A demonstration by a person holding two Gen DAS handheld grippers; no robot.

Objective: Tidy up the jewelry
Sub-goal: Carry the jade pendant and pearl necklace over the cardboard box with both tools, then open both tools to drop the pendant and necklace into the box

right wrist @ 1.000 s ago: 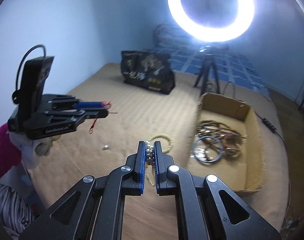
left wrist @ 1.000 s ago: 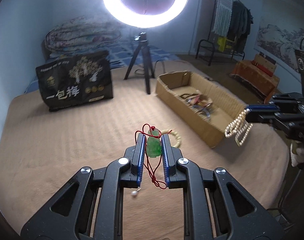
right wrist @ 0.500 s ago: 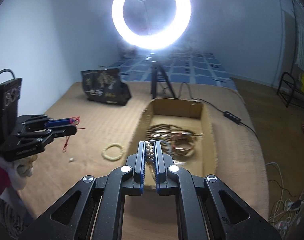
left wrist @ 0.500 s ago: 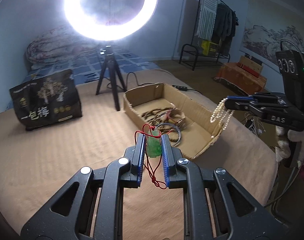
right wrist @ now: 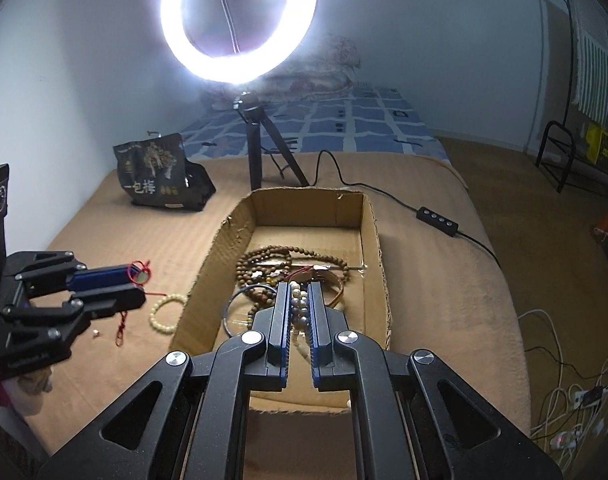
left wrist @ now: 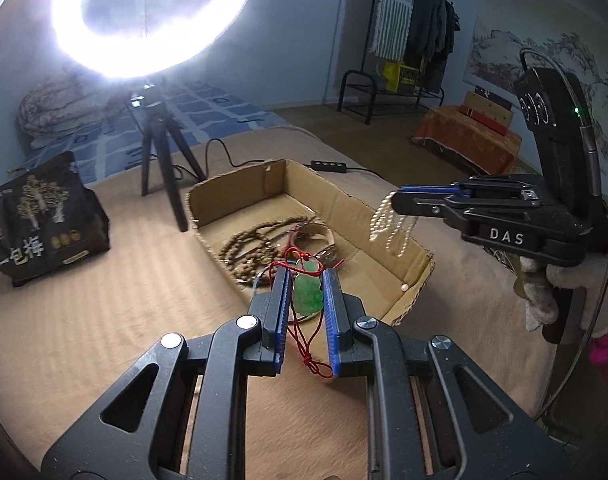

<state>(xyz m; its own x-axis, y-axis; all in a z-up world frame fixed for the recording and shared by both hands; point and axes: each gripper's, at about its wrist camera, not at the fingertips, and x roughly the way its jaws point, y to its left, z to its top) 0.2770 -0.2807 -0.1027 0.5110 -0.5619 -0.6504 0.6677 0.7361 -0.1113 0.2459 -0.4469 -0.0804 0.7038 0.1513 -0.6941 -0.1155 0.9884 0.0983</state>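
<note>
Tan ribbed bedcover (right wrist: pixel 431 264): the largest surface before you, bearing all else. Cardboard box (right wrist: pixel 373 240), open-topped, at centre; it holds brown bead strands (right wrist: pixel 264 258), a metal bangle (left wrist: pixel 317 232) and a dark thin hoop (right wrist: pixel 234 304) heaped toward its near end. Ring light (right wrist: pixel 240 20) on a black tripod stands past the box's far wall; black printed bag (right wrist: pixel 156 176) lies far left. Right gripper (right wrist: pixel 299 292): you hold it above the near half of the box, jaws closed almost fully on a pearl strand (left wrist: pixel 391 228), whose loops dangle free below the tips. Left gripper (left wrist: pixel 307 280): jaws narrowly parted and clamped on a green jade pendant (left wrist: pixel 308 294), red cord (left wrist: pixel 309 344) trailing down between the fingers; in the right view it sits left of the box wall, over the bedcover. Pale bead bracelet (right wrist: pixel 166 314) lies on the cover just beside the box's near left side, with a small loose bead (right wrist: pixel 96 333) near it, both not yet boxed. Risks, as a judgement: releasing the pendant where it now hangs would drop it outside the box; the red cord may catch on a finger pad on release; pearl loops could snag the cardboard rim or tangle with the brown strands.
</note>
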